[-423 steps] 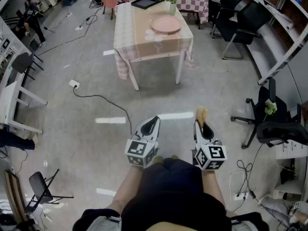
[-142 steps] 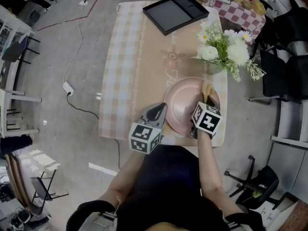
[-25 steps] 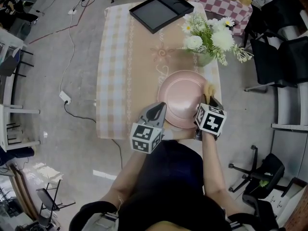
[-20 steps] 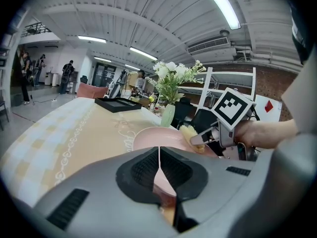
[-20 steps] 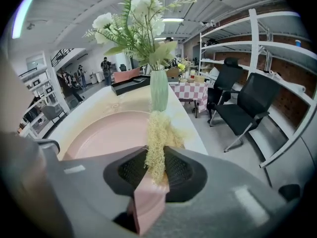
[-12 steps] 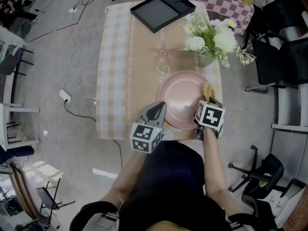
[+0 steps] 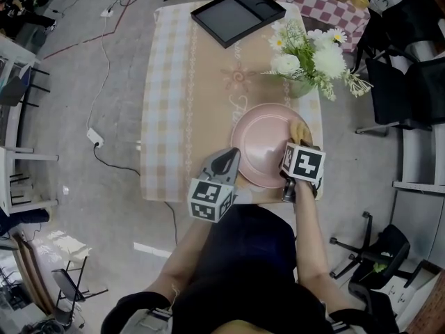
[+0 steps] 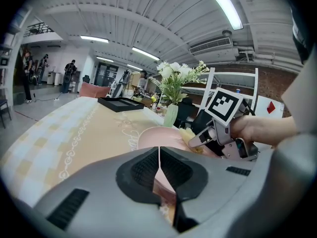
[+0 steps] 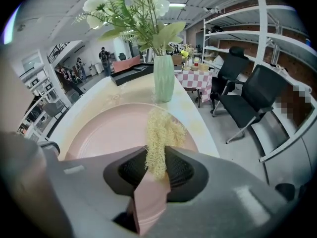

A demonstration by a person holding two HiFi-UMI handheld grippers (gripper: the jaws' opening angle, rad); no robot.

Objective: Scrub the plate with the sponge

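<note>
Pinching the yellow sponge [image 9: 161,133] in our right gripper [image 9: 157,168], we hold it over the pink plate [image 7: 259,145], left gripper [image 8: 159,163] clenched empty.

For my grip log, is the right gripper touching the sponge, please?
Touching: right gripper view shows the right gripper clamping the sponge between its jaws.

black tray [image 7: 238,14] | flower vase [image 7: 300,86] | checked tablecloth [image 7: 167,103] | black chair [image 7: 407,82]

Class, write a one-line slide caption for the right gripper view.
Right gripper, jaws shut on a yellow sponge, over a pink plate, with a green vase of flowers behind.
</note>
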